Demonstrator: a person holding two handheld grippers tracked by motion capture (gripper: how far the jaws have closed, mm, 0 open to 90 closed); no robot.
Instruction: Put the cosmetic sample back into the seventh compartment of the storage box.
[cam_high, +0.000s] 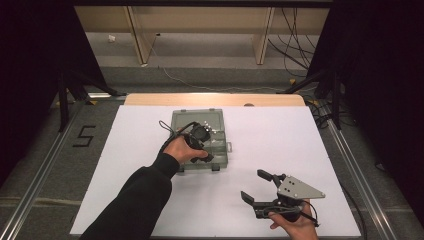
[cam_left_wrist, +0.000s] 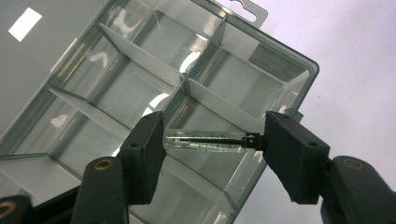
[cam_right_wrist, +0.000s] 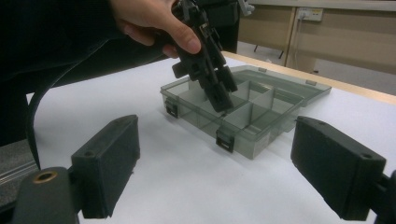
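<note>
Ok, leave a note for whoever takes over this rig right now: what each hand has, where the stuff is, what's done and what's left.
Left tongs: shut end to end on a small clear tube, held over the open compartment box, above one of its cells.
Right tongs: open, holding nothing, resting low near the table's front edge, pointed at the box.
Done: tube picked up and brought to the box.
Left: lower the tube into a cell and release; the lid probably needs closing afterwards.

A worktop (cam_high: 300, 150) covered in white sheeting is carrying a clear grey compartment box (cam_high: 220, 150), lying open near its middle, with its lid (cam_high: 197, 117) lying flat behind.
</note>
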